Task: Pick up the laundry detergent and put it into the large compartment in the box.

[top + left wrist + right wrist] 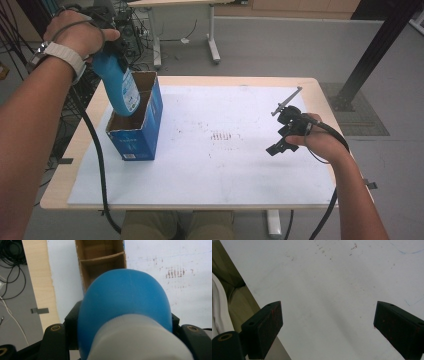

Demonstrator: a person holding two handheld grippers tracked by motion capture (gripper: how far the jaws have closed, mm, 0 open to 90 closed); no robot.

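High view – blue bottle (118, 82) tilted over cardboard box (136, 120) | white mat (220, 165)

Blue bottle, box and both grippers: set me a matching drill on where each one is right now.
Things:
1. blue bottle
2. cardboard box
3. left gripper
4. right gripper

States:
a. open, nothing between the jaws
b. standing on the white mat, top open
c. tilted, lower end inside the box opening
d. clamped on the bottle, above the box

Pairs: 1-c, 2-b, 3-d, 4-a
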